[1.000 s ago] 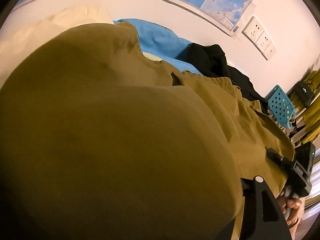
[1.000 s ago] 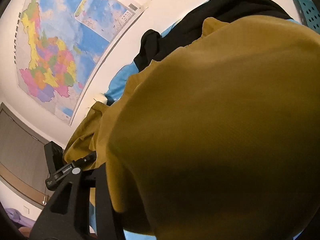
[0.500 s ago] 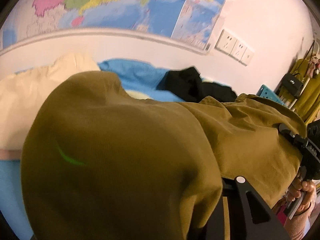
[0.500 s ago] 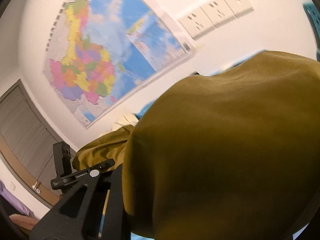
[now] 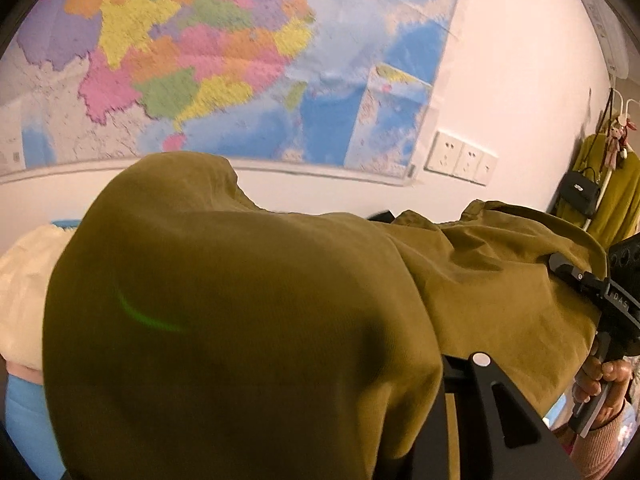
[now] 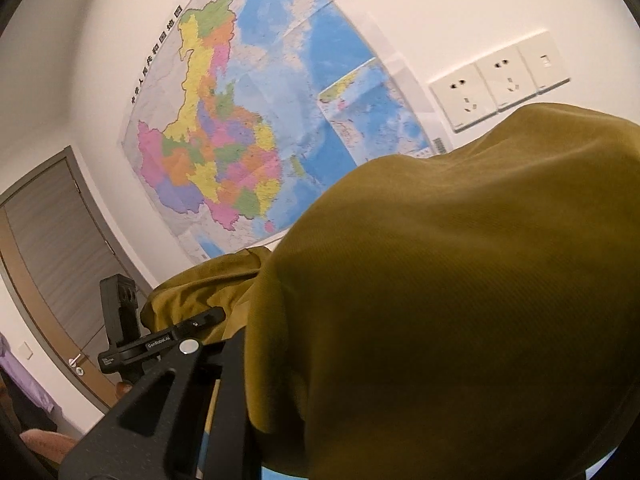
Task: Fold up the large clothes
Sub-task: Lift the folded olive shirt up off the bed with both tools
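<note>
Left wrist view: the left gripper (image 5: 448, 408) clamps the olive garment (image 5: 240, 320), which is lifted and stretched across to the right gripper (image 6: 228, 396), also clenched on it. Bunched cloth may slip out, spoiling the fold.

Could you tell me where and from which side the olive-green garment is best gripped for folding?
Probably at its two ends, one gripper per side, as now: the olive-green garment drapes over the left gripper and, at its other end, over the right gripper, spanning between them. Both sets of fingertips are hidden under cloth.
</note>
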### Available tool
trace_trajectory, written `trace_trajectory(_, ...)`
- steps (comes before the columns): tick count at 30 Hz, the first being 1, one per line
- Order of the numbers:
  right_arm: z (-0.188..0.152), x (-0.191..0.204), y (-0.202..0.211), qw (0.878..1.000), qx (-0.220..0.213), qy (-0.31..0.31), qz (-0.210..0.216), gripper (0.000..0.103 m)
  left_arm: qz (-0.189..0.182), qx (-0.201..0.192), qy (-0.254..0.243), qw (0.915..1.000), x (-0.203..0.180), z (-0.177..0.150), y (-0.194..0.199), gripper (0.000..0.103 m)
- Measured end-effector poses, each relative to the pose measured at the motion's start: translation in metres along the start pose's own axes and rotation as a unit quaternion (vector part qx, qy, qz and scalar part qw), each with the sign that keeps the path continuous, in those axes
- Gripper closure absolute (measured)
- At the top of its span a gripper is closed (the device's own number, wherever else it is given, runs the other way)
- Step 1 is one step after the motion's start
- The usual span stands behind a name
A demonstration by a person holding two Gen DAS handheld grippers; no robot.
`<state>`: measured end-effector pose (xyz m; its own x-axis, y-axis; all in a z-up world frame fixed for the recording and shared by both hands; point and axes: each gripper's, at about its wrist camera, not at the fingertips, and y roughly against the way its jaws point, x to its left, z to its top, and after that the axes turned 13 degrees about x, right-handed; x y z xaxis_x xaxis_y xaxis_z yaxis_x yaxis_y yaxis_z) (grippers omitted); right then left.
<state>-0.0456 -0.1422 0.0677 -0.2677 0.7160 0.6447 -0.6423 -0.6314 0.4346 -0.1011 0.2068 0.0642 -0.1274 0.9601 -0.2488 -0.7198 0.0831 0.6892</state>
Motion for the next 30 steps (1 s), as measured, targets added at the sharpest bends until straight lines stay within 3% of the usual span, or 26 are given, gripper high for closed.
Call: trace_trajectory(30,0.059,0.061,-0.098,0.995,0.025,0.058,0.072,0.086,0.085,-0.058,0.045,0.9937,0.081,0.041,0.055,0.070)
